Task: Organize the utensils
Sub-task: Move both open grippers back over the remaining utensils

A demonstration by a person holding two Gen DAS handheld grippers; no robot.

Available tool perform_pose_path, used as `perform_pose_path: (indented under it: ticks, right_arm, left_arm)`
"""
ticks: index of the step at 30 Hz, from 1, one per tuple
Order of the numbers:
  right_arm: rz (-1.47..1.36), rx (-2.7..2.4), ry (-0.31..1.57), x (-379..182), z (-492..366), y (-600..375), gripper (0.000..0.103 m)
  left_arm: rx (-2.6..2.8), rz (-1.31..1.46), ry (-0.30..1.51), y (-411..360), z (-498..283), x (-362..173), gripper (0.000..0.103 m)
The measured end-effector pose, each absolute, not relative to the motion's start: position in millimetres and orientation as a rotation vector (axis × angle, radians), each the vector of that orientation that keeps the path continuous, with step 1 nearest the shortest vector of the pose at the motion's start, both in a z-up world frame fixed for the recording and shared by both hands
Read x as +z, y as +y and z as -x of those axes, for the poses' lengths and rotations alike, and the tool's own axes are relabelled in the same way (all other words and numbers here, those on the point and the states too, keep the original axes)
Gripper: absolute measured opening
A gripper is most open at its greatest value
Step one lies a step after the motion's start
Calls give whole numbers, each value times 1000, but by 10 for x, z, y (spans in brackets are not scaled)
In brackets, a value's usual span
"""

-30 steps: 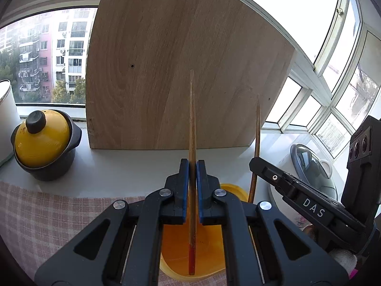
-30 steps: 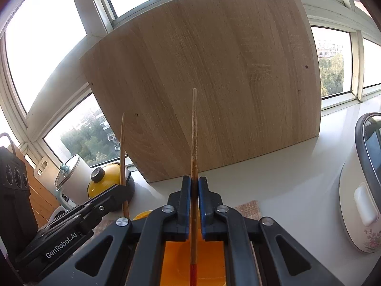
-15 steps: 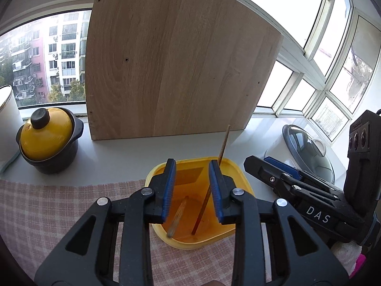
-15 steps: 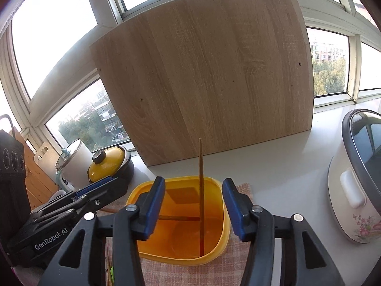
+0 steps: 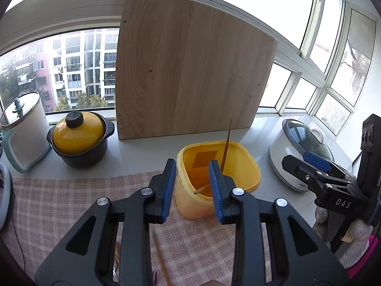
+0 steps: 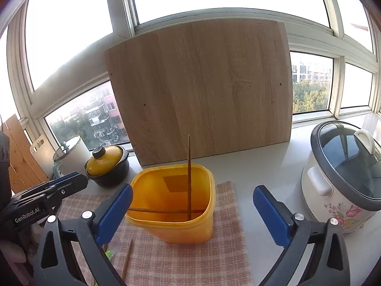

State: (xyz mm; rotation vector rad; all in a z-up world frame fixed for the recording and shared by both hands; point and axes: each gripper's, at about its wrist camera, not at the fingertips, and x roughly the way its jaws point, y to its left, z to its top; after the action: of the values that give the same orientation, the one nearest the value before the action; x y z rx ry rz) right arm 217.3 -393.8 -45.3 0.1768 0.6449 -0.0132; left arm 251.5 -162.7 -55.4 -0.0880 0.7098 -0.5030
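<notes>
Right wrist view showed two chopsticks (image 6: 189, 176) in the yellow tub (image 6: 212, 205) on the checked cloth (image 6: 228, 250), one upright, one slanted across, both ahead of the right tool (image 6: 194, 212), gaping wide and empty. The left tool (image 5: 192, 191) sat part-open, empty too, just short of the tub. Another chopstick (image 6: 127, 259) lay loose on the cloth below: light, stiff, slick, probably best pinched mid-shaft.

The left gripper (image 5: 192, 188) was held open near a yellow container (image 5: 240, 166); two chopsticks (image 5: 226, 146) were seen inside it.
</notes>
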Motion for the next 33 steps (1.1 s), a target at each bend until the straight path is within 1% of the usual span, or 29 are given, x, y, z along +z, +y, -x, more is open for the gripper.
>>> perform_pose_path:
  ticks: [7, 8, 9, 11, 16, 25, 27, 31, 33]
  right_arm:
    - [-163, -46, 621, -410, -1871, -3857, 103]
    - [-159, -36, 623, -410, -1833, -3836, 103]
    - [-154, -28, 623, -408, -1791, -3810, 103]
    - [-131, -11, 615, -414, -1710, -3737, 103]
    - [-74, 59, 636, -493, -1587, -3489, 103]
    - [-93, 152, 796, -888, -1593, -3178, 103]
    - [-100, 171, 835, -994, -1609, -3117, 100]
    - [-126, 211, 933, -1237, -1674, -2979, 87]
    - [-166, 235, 989, -1381, -1721, -2927, 83]
  left_arm:
    - [-480, 66, 720, -1275, -2280, -599, 28]
    - [-476, 64, 728, -1218, -2253, -619, 32]
    - [-472, 63, 736, -1152, -2219, -647, 39]
    - [-458, 62, 752, -1030, -2182, -706, 42]
    - [-417, 49, 818, -727, -2095, -942, 42]
    - [-348, 82, 998, -309, -1987, -1584, 42]
    - [-347, 88, 1046, -278, -1969, -1748, 42]
    - [-346, 111, 1135, -284, -1932, -2057, 42]
    - [-356, 105, 1167, -330, -1913, -2168, 34]
